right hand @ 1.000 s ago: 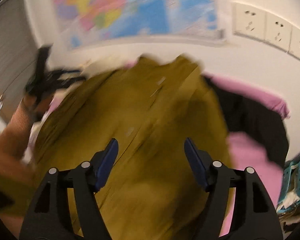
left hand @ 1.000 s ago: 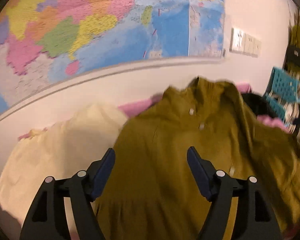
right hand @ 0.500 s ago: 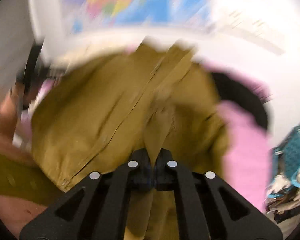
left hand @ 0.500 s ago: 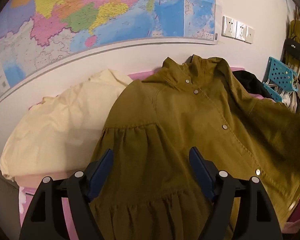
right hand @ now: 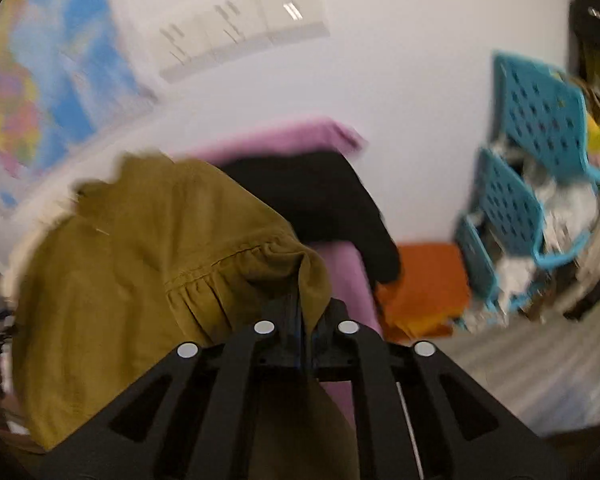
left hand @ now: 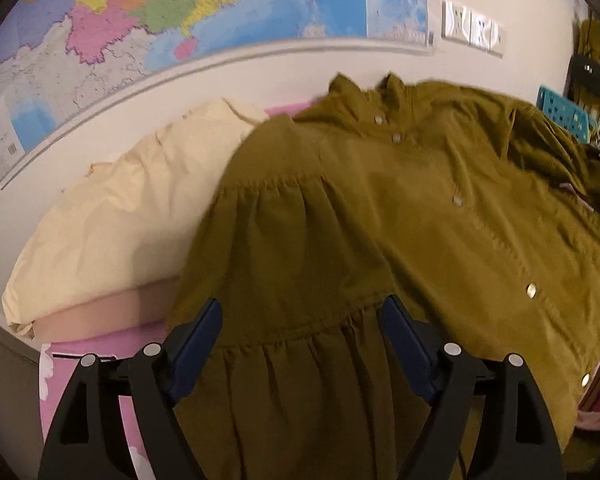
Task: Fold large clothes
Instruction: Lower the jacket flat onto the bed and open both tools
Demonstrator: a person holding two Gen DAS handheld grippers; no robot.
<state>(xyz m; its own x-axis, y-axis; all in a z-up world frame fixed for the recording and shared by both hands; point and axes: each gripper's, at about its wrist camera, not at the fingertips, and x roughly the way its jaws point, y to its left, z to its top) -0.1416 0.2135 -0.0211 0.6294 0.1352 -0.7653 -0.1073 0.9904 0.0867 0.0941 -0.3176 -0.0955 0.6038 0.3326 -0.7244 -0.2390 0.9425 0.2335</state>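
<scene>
Left gripper (left hand: 300, 336): two black plastic finger arms with triangular cut-outs, each carrying two round silver screw heads, ending in dark blue pads (left hand: 198, 338) on the inner faces. Right gripper (right hand: 306, 330): the same black arms, four silver screw heads in a row behind ribbed dark pads; a thin pale line along the right arm.
</scene>
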